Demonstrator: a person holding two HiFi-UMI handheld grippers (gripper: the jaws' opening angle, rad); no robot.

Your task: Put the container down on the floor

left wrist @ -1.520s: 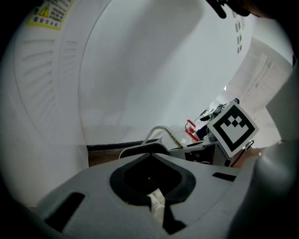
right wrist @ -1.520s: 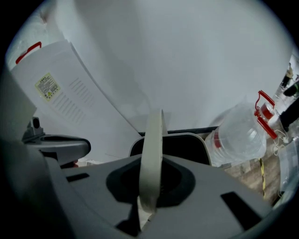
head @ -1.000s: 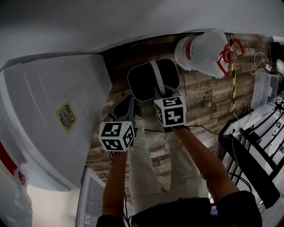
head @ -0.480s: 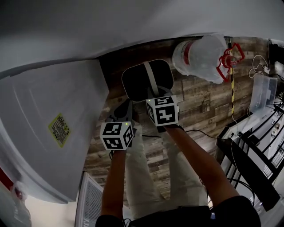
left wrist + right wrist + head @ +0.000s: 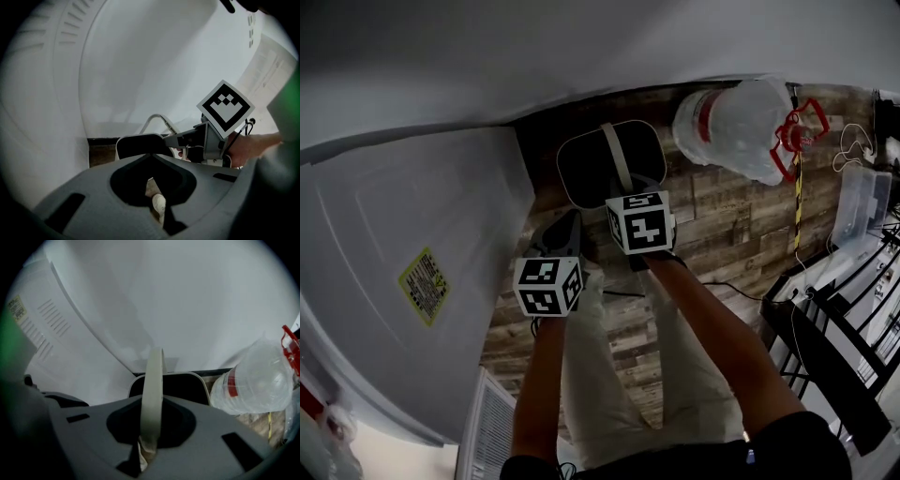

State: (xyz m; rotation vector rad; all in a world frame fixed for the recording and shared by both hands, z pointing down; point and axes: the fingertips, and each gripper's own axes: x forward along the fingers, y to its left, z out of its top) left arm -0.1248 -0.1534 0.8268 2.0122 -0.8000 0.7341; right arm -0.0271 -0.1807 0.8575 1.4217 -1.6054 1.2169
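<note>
The container [image 5: 592, 167] is a black bin with a cream rim and a cream hoop handle [image 5: 620, 161]. It hangs low over the wood floor [image 5: 722, 220], beside the white wall. My right gripper [image 5: 630, 191] is shut on the handle [image 5: 153, 380], which runs up between its jaws [image 5: 151, 401] over the bin's mouth [image 5: 183, 386]. Whether the bin touches the floor I cannot tell. My left gripper [image 5: 566, 228] hovers just left of the bin, shut with nothing in it. In the left gripper view [image 5: 151, 157] the bin [image 5: 138, 143] lies just ahead.
A large clear water bottle [image 5: 741, 122] with a red handle lies on the floor right of the bin. A white appliance [image 5: 412, 253] fills the left side. A black rack [image 5: 834, 328] and a clear plastic box [image 5: 862, 197] stand at the right. The person's legs are below.
Both grippers have sunk toward the floor, the bin going down with the right one. The right gripper's grip on the handle is unchanged.
</note>
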